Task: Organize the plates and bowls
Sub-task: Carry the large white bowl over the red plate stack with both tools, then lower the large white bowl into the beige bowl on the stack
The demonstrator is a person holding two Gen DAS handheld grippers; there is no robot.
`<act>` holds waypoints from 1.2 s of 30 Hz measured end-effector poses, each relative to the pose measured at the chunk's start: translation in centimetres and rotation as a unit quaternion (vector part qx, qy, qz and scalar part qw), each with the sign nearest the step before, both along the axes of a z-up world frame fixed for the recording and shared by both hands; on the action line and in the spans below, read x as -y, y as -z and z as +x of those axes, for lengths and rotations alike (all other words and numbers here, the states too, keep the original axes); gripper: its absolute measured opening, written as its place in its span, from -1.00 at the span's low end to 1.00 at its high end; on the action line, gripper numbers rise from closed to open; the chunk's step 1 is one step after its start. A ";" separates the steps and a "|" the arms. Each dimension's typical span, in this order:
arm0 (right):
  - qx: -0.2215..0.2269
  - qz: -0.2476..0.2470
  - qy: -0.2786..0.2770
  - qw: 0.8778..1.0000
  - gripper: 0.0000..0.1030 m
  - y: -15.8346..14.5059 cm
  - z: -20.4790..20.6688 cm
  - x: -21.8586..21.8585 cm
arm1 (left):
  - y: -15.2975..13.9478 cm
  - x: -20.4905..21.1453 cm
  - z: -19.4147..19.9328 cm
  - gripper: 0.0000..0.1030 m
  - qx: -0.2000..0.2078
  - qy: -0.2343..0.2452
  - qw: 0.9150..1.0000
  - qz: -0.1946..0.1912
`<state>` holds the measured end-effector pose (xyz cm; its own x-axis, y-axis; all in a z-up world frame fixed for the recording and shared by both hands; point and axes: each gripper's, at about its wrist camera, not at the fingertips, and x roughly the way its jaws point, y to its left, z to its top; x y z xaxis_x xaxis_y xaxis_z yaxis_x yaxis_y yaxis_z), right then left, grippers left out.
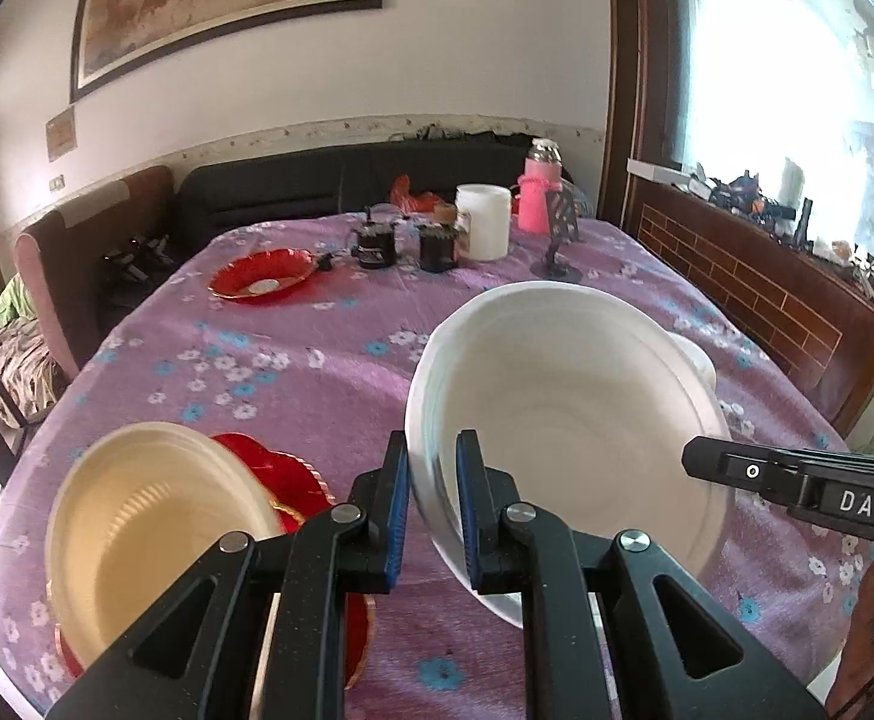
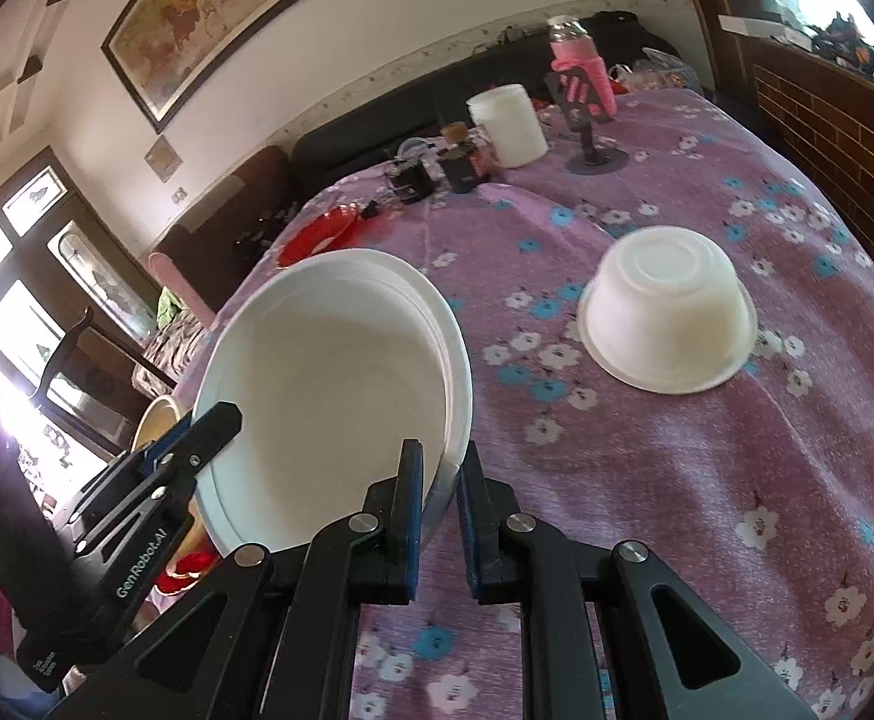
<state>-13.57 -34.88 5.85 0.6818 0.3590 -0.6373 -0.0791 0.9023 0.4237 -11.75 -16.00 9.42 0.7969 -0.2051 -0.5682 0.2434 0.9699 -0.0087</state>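
Left gripper (image 1: 432,510) clamps the near rim of the white bowl (image 1: 569,396); right gripper (image 2: 440,516) clamps the opposite rim. Bowl hangs tilted above the purple tablecloth (image 2: 647,480), left of the upturned bowl (image 2: 668,315). Keep both hands level; uneven lift risks twisting the thin rim.

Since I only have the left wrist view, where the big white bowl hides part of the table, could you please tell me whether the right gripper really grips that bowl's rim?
Observer: Yes, the right gripper is shut on the big white bowl at its rim, one pad inside, one outside.
Operator: Thank you. What is the white shape peeking out behind it?
Observer: A smaller white bowl, upside down on the purple cloth, apart from the big one.
Operator: Is anything stacked on it?
Observer: No, its flat base is bare.
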 end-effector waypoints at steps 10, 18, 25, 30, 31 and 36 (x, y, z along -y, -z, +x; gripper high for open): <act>0.036 -0.001 -0.055 0.998 -0.74 -3.3 0.3 -5.1 | -1.6 -5.8 -1.8 -0.68 0.009 -0.040 0.999 -0.022; 0.051 -0.002 -0.104 0.993 -0.74 -4.5 0.8 -10.3 | -2.3 -10.8 -3.6 -0.68 0.018 -0.084 0.996 -0.029; 0.038 0.002 -0.150 0.988 -0.74 -3.7 1.4 -14.4 | -1.3 -14.8 -5.2 -0.67 0.004 -0.115 0.993 -0.034; 0.019 0.001 -0.179 0.984 -0.74 -2.4 1.6 -16.9 | -0.5 -16.7 -5.7 -0.67 -0.006 -0.139 0.990 -0.034; 0.016 0.001 -0.182 0.983 -0.74 -2.1 1.7 -17.2 | -0.2 -17.0 -5.6 -0.67 -0.010 -0.142 0.989 -0.035; 0.010 -0.001 -0.188 0.982 -0.74 -1.6 2.1 -17.8 | 0.4 -17.6 -5.5 -0.67 -0.016 -0.146 0.988 -0.039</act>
